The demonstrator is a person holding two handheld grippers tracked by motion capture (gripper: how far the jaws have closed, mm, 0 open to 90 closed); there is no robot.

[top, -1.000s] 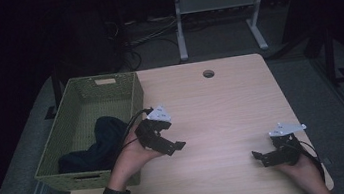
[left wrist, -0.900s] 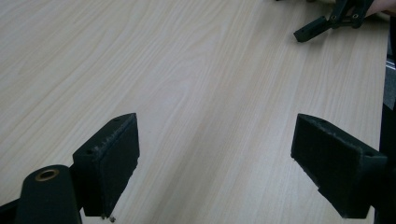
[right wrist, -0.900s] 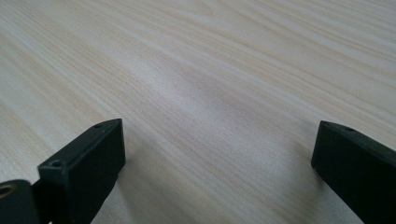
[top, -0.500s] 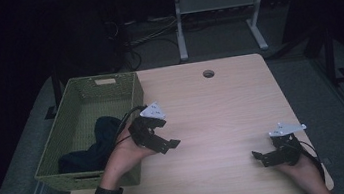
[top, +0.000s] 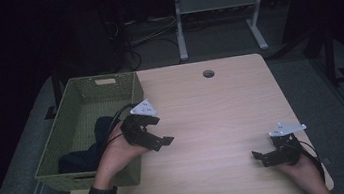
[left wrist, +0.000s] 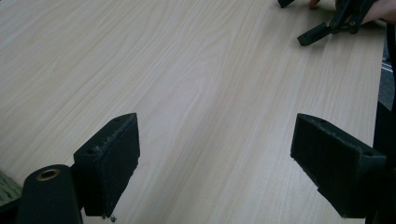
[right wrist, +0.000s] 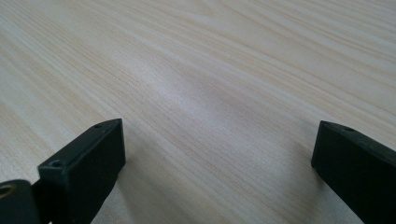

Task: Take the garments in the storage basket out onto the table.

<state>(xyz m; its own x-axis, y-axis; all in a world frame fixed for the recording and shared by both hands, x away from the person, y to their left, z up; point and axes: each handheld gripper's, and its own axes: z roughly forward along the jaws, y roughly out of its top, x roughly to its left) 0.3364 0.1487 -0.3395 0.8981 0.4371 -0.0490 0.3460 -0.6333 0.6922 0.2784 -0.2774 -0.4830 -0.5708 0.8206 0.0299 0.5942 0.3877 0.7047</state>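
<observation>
My left gripper (top: 157, 131) hovers over the wooden table (top: 211, 107), just right of a green woven basket (top: 79, 96). It is open, and in the left gripper view its jaws (left wrist: 219, 163) stand wide apart over bare wood with nothing between them. A dark cloth (top: 88, 146) lies bunched in the basket beside the left hand. My right gripper (top: 264, 153) rests low near the table's front right corner. It is open too, and its jaws (right wrist: 215, 168) frame bare tabletop. The right gripper (left wrist: 327, 28) also appears far off in the left gripper view.
A round cable hole (top: 208, 73) sits near the table's far edge. Beyond the table stands a white metal frame (top: 217, 15) on a dark floor with cables. The basket takes up the table's left side.
The left gripper has drifted slightly left and away, closer to the basket's rim. The right gripper has stayed in place.
</observation>
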